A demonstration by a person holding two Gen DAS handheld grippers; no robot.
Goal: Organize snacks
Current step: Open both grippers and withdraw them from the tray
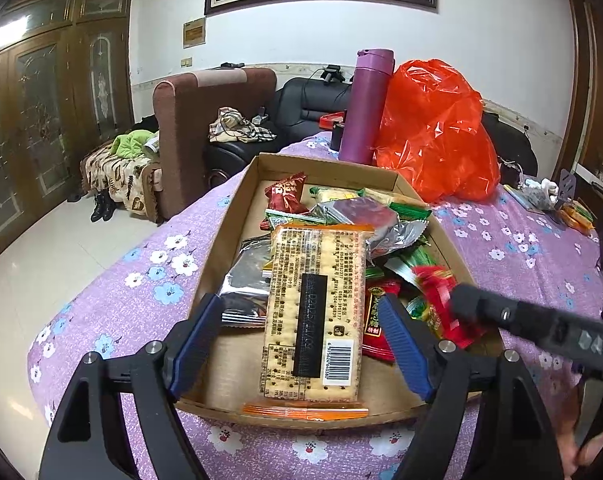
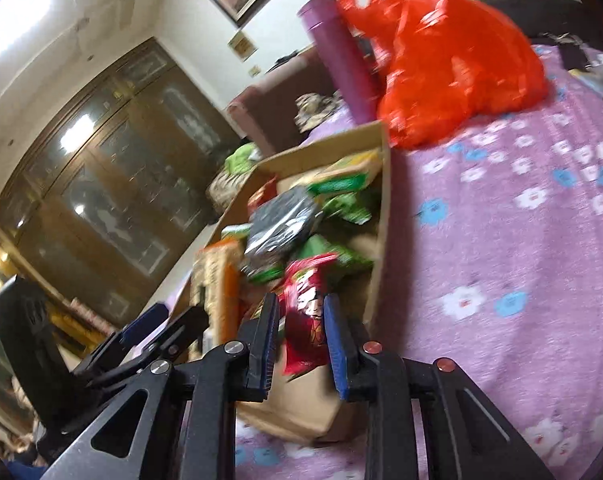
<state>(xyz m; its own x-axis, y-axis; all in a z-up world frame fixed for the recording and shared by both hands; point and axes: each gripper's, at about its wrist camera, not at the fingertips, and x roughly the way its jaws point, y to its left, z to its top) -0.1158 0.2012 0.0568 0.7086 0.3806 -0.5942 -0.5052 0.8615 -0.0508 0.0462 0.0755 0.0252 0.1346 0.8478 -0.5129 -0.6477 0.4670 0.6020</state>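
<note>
**Cracker pack lies lengthwise between the left jaws; the right one has a red packet**

From the left wrist view, the left hand-held gripper (image 1: 301, 340) stands spread wide over the near end of the cardboard box (image 1: 381, 170), which sits on the flowered purple worktop (image 1: 141, 280). The cracker pack (image 1: 315, 312) lies on top of the heap of snacks, its long axis running straight away from the gripper, in line with the fingers. Both blue pads stand clear of its long edges, so nothing is gripped. I would judge that a straight closing squeeze would catch it across its narrow width. The right hand-held gripper (image 1: 457, 300) reaches in from the right side, its tip at a red packet (image 1: 437, 300) just beside the crackers.

From the right wrist view, blurred, the right hand-held gripper (image 2: 301, 336) has its jaws drawn close, pinching the red packet (image 2: 305, 320) above the box's near corner. The cracker pack (image 2: 217, 280) shows to its left, nearer the other gripper, which looks the better placed for it
</note>
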